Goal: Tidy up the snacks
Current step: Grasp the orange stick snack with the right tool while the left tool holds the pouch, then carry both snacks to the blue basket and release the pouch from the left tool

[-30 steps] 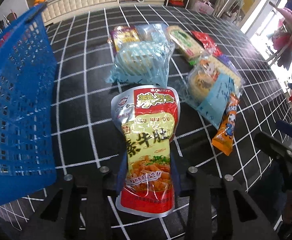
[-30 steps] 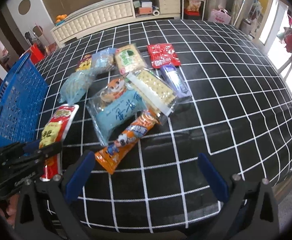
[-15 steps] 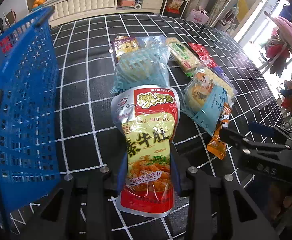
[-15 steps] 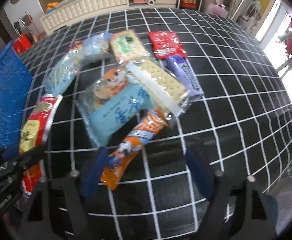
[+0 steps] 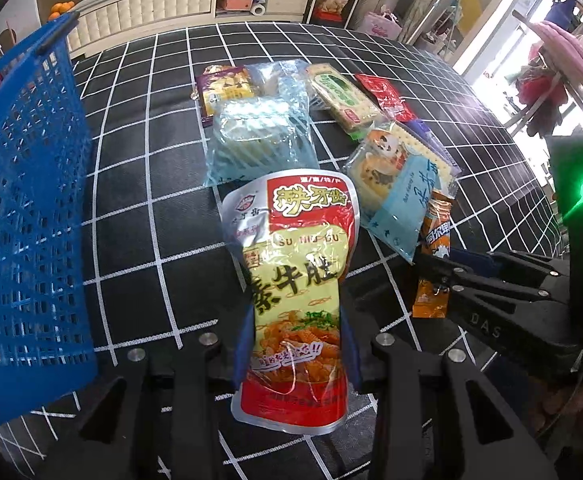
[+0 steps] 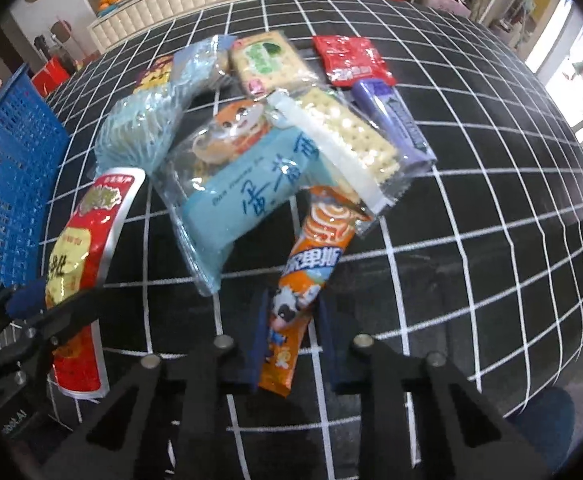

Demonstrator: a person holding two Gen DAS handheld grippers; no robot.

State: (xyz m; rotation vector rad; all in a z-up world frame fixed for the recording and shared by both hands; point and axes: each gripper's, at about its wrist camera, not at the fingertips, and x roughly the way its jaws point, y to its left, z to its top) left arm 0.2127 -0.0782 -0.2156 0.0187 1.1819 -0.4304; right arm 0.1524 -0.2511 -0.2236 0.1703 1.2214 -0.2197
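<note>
My left gripper (image 5: 296, 344) is shut on a red and yellow snack pouch (image 5: 296, 280) and holds it above the black checked table (image 5: 139, 184). The pouch also shows at the left of the right wrist view (image 6: 79, 256). My right gripper (image 6: 289, 340) has closed around the lower end of an orange snack stick (image 6: 307, 280), which also shows in the left wrist view (image 5: 433, 256). A blue mesh basket (image 5: 23, 216) stands to the left.
Several snack packs lie in a heap mid-table: a light blue bag (image 6: 247, 184), crackers (image 6: 343, 136), a purple bar (image 6: 395, 120), a red packet (image 6: 351, 60), a green cracker pack (image 6: 267, 60). A white cabinet (image 5: 163, 4) stands behind the table.
My right gripper moved forward onto the orange stick and its fingers closed around it. My left gripper kept the pouch and lifted slightly; the basket now sits further left.
</note>
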